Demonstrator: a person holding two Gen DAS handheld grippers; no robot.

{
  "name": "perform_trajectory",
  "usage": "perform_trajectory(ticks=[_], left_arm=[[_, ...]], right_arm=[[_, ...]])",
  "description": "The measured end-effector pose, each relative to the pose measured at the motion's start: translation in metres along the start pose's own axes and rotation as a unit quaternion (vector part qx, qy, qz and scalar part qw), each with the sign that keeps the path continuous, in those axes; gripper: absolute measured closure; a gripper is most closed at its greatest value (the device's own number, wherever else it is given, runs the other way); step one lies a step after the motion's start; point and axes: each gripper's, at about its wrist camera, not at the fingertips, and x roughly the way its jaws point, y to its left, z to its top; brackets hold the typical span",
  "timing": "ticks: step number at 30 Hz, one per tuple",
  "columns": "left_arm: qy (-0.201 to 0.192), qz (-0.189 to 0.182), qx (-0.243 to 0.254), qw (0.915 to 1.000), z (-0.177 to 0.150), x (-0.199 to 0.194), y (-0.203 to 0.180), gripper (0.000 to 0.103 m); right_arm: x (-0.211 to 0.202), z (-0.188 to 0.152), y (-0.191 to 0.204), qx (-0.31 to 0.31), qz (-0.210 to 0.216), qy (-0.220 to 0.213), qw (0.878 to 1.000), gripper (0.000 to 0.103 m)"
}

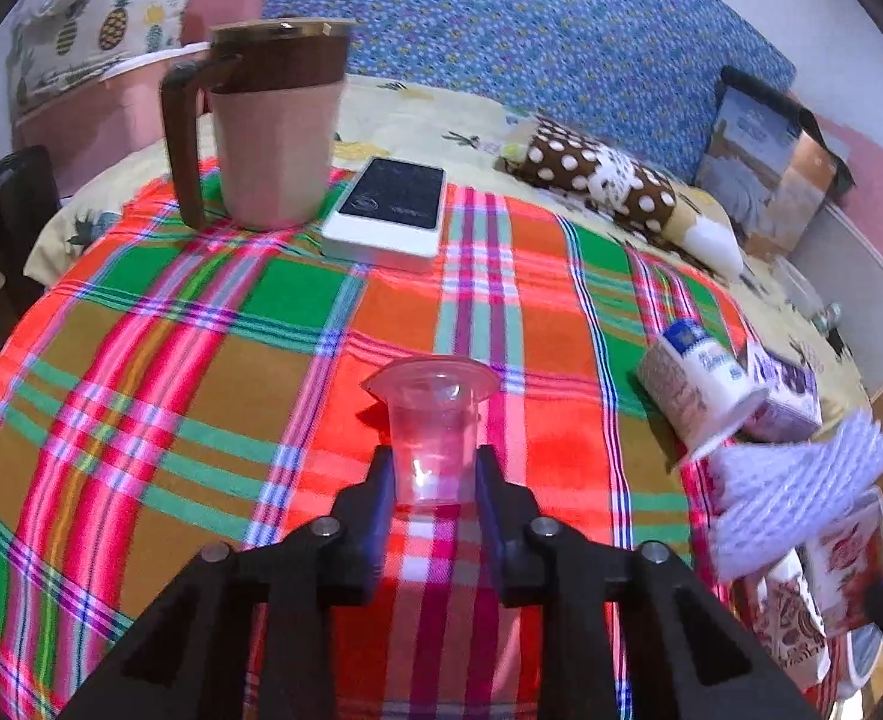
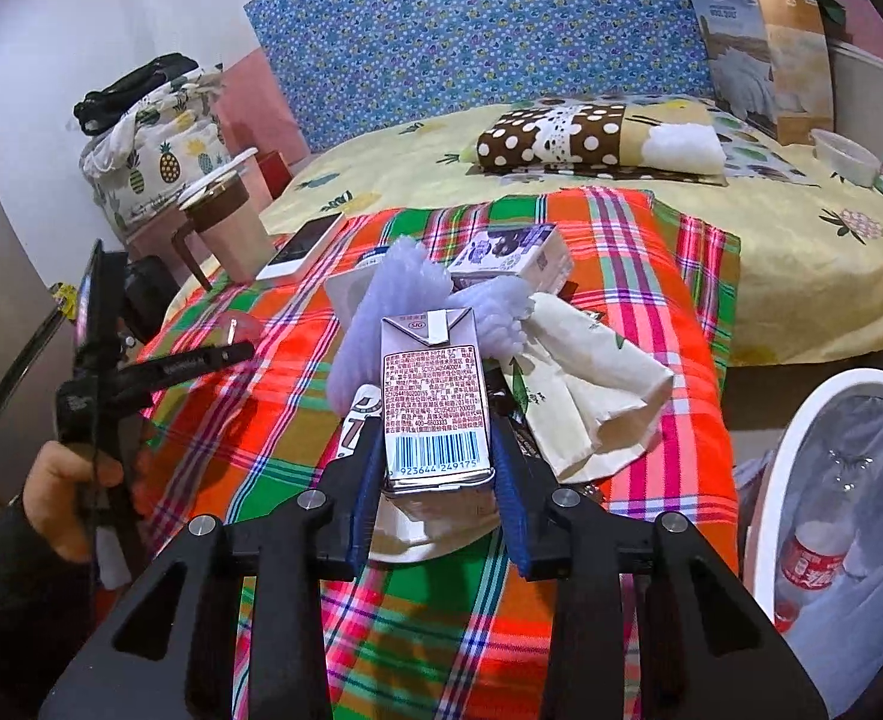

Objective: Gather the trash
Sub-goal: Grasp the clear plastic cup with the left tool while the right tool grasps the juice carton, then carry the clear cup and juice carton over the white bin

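Trash lies on a bright plaid cloth (image 1: 213, 360) spread over the bed. The left gripper (image 1: 435, 471) has its blue pads pressed against the lower sides of a clear plastic cup (image 1: 432, 420) standing upright on the cloth. The right gripper (image 2: 438, 468) is clamped on a silver drink carton (image 2: 435, 396) with a barcode; the carton's base hides whatever lies under it. Behind it crowd a lilac foam net (image 2: 393, 294), a cream paper bag (image 2: 585, 390) and a purple carton (image 2: 513, 252), each partly covered. At the right edge a white bin (image 2: 777, 480) is cut off, with a red-labelled bottle (image 2: 807, 564) inside.
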Motion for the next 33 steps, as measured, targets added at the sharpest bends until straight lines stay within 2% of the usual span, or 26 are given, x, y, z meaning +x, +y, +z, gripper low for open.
perform_trajectory(ticks=[7, 19, 33], left_arm=[[-0.013, -0.031, 0.034, 0.9989, -0.014, -0.023, -0.014, 0.078], [-0.014, -0.085, 0.073, 0.9936, -0.067, -0.08, -0.046, 0.078], [-0.029, -0.147, 0.131, 0.98, -0.12, -0.147, -0.101, 0.078]], right_arm=[[-0.012, -0.004, -0.004, 0.008, -0.008, -0.008, 1.0, 0.066], [-0.04, -0.022, -0.004, 0.022, -0.022, -0.021, 0.999, 0.066], [-0.071, -0.044, -0.006, 0.032, -0.049, -0.039, 0.998, 0.066]])
